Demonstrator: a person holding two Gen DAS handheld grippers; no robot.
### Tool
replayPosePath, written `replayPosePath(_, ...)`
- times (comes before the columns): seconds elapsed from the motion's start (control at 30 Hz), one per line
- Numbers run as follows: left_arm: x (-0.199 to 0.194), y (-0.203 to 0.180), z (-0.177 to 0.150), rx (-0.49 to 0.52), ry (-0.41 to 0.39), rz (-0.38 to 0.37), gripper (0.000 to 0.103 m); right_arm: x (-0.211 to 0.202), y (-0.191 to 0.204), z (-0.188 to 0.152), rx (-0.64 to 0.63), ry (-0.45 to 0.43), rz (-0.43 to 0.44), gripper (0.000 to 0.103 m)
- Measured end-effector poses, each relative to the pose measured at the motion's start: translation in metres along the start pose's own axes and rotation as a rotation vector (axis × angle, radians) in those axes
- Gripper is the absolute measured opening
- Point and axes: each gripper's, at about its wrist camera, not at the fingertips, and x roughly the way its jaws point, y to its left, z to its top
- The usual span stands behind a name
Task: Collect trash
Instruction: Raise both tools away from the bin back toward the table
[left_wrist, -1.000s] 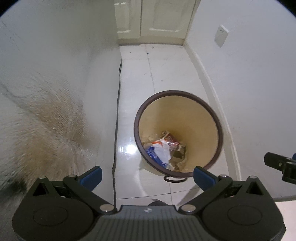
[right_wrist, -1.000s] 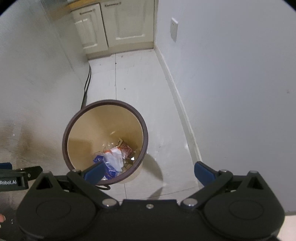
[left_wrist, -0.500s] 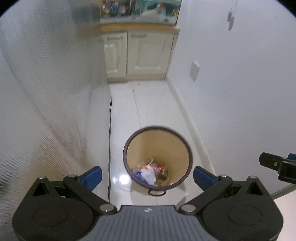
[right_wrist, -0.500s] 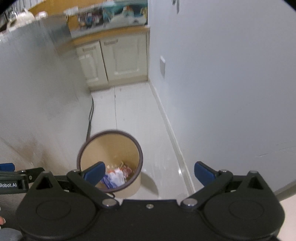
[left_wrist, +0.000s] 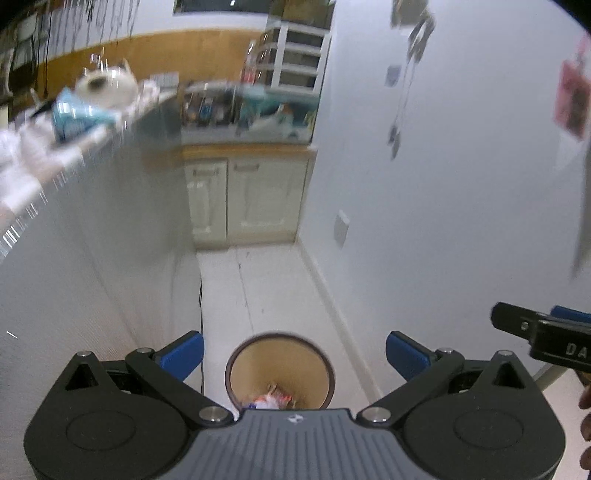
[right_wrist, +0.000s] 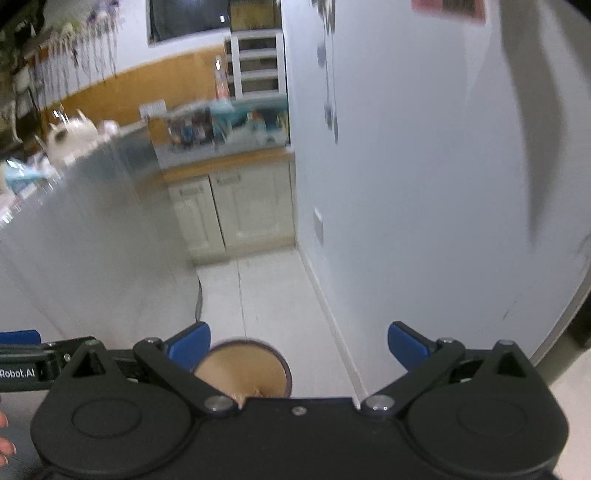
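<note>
Both the left gripper (left_wrist: 294, 355) and the right gripper (right_wrist: 299, 345) have jaws spread wide and hold nothing. The round tan wastebasket with a dark brown rim (left_wrist: 279, 369) stands on the white tiled floor (left_wrist: 266, 288) below and between them, crumpled wrappers (left_wrist: 275, 398) lying inside. This looks like the gap between drops: the next move calls for finding another scrap. The cluttered table (left_wrist: 85, 122) at left is blurred, and no loose trash can be made out; the basket's near side is hidden.

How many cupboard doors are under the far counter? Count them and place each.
2. The left door and the right door stand side by side under the wooden counter edge, at the end of the floor. The fridge side may hide more.
</note>
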Motion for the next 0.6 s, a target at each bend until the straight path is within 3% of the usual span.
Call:
replayPosePath(0.3,-0.084,-0.008,0.022,0.056,-0.146,-0.007,0.103,-0.067,0.020,0.029,-0.031,-0.144,0.044,0.103)
replayPosePath(0.6,-0.162,0.026,0.049,0.074,-0.294,0.093,0.103,-0.110,0.054,0.053,-0.072,-0.240,0.136,0.103)
